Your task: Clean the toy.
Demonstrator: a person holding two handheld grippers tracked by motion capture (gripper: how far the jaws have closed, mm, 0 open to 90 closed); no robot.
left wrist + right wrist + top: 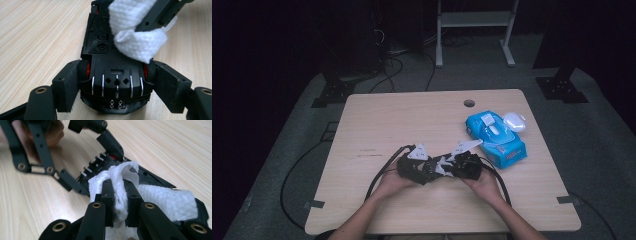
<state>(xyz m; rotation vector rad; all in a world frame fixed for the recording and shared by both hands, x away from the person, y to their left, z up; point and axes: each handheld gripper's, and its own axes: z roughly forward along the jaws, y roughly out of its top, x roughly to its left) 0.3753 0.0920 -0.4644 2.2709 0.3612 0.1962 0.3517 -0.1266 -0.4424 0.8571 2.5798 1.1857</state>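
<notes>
Upturned black toy car [116, 82] between jaws, white wipe [136, 37] on its underside

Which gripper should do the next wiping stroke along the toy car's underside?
Right. The right gripper is shut on the white wipe, which already lies on the upturned black toy car. The left gripper clamps the car's rear at the wheels, so it should steady it.

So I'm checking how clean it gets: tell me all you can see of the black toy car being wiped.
The black toy car lies upside down on the wooden table, its glossy plastic underside showing screw holes, silver ribs and red wheel hubs. The left tool clamps it across one end, pads on both wheels. A white wipe, pinched in the right tool, rests on the underside toward the other end.
</notes>
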